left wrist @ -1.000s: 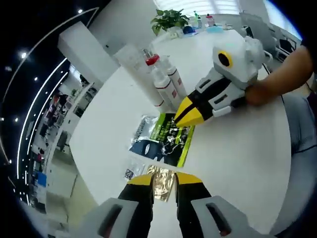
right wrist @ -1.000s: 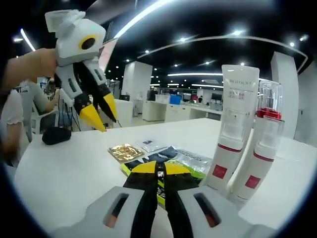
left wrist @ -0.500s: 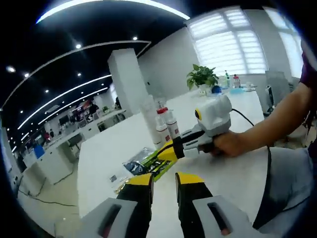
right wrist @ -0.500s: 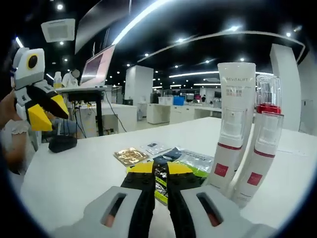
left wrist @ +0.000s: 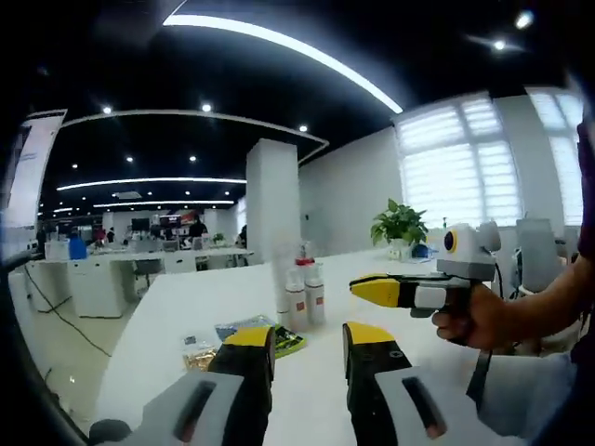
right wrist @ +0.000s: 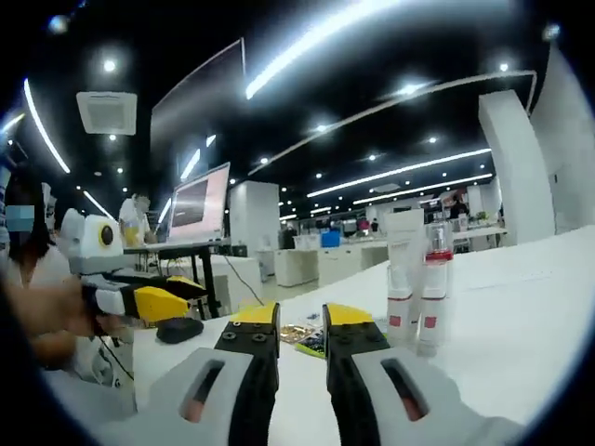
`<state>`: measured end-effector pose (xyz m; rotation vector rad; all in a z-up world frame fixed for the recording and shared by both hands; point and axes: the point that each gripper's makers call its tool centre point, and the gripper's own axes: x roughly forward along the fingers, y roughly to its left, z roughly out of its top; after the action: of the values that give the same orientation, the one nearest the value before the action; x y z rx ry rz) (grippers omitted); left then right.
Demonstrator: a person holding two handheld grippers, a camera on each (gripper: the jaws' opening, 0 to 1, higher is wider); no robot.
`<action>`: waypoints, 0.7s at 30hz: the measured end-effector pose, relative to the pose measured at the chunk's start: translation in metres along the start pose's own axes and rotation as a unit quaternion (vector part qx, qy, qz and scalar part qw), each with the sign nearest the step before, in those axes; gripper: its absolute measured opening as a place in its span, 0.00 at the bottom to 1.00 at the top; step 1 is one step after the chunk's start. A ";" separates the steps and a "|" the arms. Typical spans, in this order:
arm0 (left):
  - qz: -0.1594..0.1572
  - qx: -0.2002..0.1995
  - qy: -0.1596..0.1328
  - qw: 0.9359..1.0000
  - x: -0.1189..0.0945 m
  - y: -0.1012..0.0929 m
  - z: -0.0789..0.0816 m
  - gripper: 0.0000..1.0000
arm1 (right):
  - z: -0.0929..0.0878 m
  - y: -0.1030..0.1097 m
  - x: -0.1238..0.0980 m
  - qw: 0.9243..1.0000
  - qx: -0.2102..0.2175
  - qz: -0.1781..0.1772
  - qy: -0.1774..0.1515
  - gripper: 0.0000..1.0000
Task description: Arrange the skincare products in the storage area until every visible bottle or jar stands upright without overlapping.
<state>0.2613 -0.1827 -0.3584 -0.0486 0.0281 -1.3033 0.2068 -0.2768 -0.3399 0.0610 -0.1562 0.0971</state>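
Bottles (right wrist: 416,307) upright, long axes vertical, touching; sachets (left wrist: 249,334) flat beside.

No legible text or labels.

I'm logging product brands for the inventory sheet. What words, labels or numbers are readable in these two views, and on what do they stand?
None can be read.
Tall white tube: print on its upper part is too small and blurred.
Two pump bottles: red label squares, any lettering illegible.
Sachets lying flat on the table: green and gold prints, too blurred.
Wall screen behind: bright, content unreadable.
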 end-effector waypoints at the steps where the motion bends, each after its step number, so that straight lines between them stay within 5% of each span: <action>1: 0.009 -0.004 -0.014 1.000 -0.004 -0.002 0.005 0.30 | 0.004 -0.001 -0.007 1.000 0.000 -0.011 -0.004 0.22; 5: -0.003 -0.024 -0.020 1.000 -0.007 -0.015 0.003 0.42 | 0.010 -0.018 -0.029 0.998 -0.015 -0.053 -0.007 0.27; 10: -0.026 -0.027 -0.046 0.998 -0.023 -0.038 0.008 0.45 | 0.016 -0.028 -0.062 0.996 -0.009 -0.091 -0.006 0.40; 15: 0.010 -0.038 -0.076 0.996 -0.044 -0.037 0.013 0.54 | 0.025 -0.035 -0.088 0.991 -0.041 -0.129 -0.005 0.50; 17: 0.022 -0.077 -0.076 0.994 -0.053 -0.038 0.010 0.59 | 0.025 -0.033 -0.101 0.990 -0.046 -0.136 -0.009 0.52; 21: 0.034 -0.034 -0.055 0.997 -0.060 -0.042 -0.005 0.66 | 0.010 -0.039 -0.114 0.988 -0.026 -0.155 0.015 0.62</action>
<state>0.2050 -0.1356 -0.3617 -0.1754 -0.0190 -1.2302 0.0975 -0.3265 -0.3498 0.0321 -0.1172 -0.2156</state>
